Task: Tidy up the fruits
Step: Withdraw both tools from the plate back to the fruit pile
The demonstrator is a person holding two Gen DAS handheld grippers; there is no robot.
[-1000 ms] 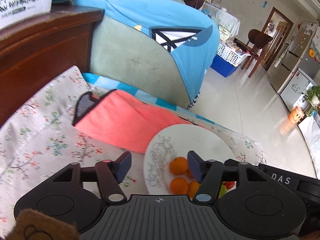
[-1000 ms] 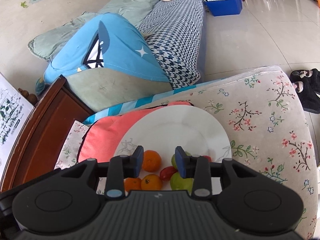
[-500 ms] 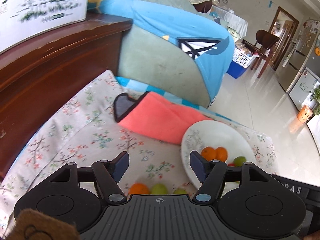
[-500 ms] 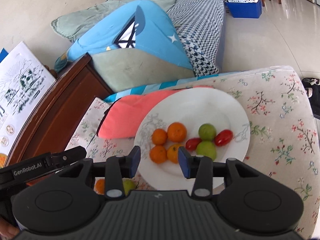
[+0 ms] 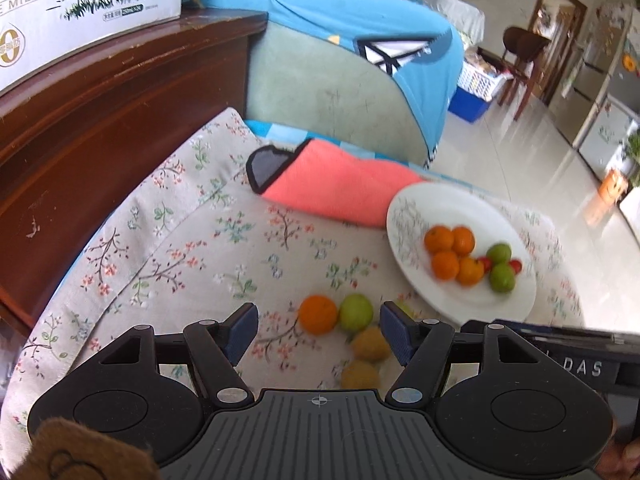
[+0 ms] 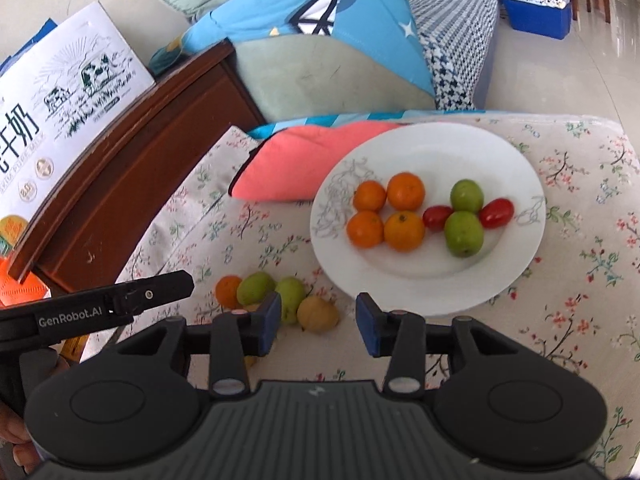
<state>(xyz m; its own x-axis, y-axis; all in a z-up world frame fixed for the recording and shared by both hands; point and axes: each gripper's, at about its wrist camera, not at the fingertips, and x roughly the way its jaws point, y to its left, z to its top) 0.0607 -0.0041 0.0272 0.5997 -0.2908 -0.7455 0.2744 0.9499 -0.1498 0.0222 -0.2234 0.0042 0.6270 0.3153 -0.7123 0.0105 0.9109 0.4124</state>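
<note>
**A:** Left wrist view: were the left gripper [image 5: 316, 330] jaws holding anything?

**B:** No, parted and empty. A second before they framed the white plate [image 5: 516, 304]; now the loose orange [image 5: 318, 314] and green fruit [image 5: 356, 312] lay between them on the floral cloth [image 5: 192, 248].

**A:** The right gripper [image 6: 316, 322]?

**B:** Jaws also apart, empty, pulled back from the plate. Pickup of the loose fruit probably came next.

Tiled floor [image 5: 520, 148], wood chair [image 5: 524, 46], prob. fridge [image 5: 612, 92].

Loose fruit [image 6: 276, 300] left of plate [image 6: 516, 256]
</note>
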